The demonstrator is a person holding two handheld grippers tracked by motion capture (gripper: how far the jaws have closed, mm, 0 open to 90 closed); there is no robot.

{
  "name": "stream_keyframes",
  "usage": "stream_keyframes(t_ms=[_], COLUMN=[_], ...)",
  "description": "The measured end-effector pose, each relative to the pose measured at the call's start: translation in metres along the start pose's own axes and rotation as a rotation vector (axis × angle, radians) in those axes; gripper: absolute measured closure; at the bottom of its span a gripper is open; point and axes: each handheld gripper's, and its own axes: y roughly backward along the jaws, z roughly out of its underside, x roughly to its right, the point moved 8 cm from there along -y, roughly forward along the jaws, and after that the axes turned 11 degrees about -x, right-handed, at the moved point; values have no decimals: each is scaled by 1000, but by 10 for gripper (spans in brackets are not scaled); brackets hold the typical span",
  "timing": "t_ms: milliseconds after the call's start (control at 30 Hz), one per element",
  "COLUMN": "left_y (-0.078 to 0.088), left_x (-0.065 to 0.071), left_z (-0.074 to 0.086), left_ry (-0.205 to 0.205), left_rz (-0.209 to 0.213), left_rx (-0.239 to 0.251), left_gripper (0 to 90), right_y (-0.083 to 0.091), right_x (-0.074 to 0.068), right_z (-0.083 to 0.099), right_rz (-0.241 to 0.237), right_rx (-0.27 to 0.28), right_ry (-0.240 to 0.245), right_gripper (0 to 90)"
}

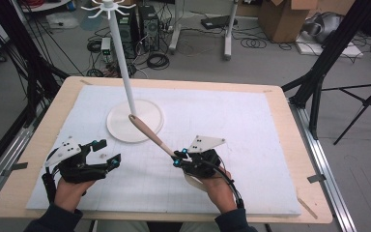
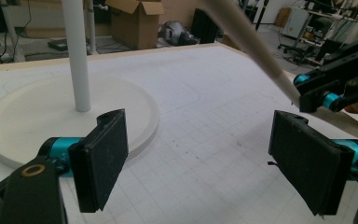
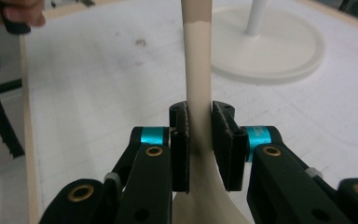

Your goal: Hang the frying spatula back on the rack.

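A cream utensil (image 1: 150, 136) with a tan handle end slants above the white mat, its handle tip close to the pole of a white stand (image 1: 121, 58). My right gripper (image 1: 178, 158) is shut on the utensil's neck (image 3: 198, 60), just above where it flares into a wide blade. The stand's round base (image 1: 118, 129) rests on the mat and hooks branch from its top. My left gripper (image 1: 107, 152) hovers at the front left, open, with nothing between its pads (image 2: 100, 158). In the left gripper view the utensil (image 2: 247, 37) and the right gripper (image 2: 317, 91) show at the upper right.
A white gridded mat (image 1: 232, 125) covers most of the wooden table (image 1: 290, 145). Beyond the table are computer towers (image 1: 140, 24), cables, a cardboard box (image 1: 282, 19) and black tripod legs (image 1: 362, 101) at the right.
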Motion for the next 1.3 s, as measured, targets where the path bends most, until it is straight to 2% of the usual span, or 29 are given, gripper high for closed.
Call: stream_keyframes(t_ms=[133,300,333,400,533,733,800,867,1067,1300], left_y=[1,4,5,5,6,9,10,11,13,12], left_x=[-2,-5,-6,-7,-8,-11,-12,-12,-14,-14], left_z=[6,9,11,12,14,17,18,18,17,20], left_ry=[3,10,16,16,24,26,28,30,31,31], left_rz=[-6,-11,-13,-14,-15,-16,-18,-19,-19,-13], left_rx=[-11,-11,-10,-12,-13,-15,-14,-16,-10,-16], left_gripper=[200,200,200,200,200,200,200,200,200,200], right_y=[6,11,14,16,24,36,42,44,55,58], right_x=[5,10,12,13,15,26,33,34,51,60], right_z=[-8,-15,-21,-24,-40,-68,-81,-84,-106,-121], right_rz=[6,11,18,19,25,7,-11,-18,-52,-57], right_rx=[80,122,148,158,205,266,307,315,389,429], right_ry=[-11,-14,-13,-9,9,26,27,28,21,13], right_gripper=[775,775,775,774,774,774,774,774,774,774])
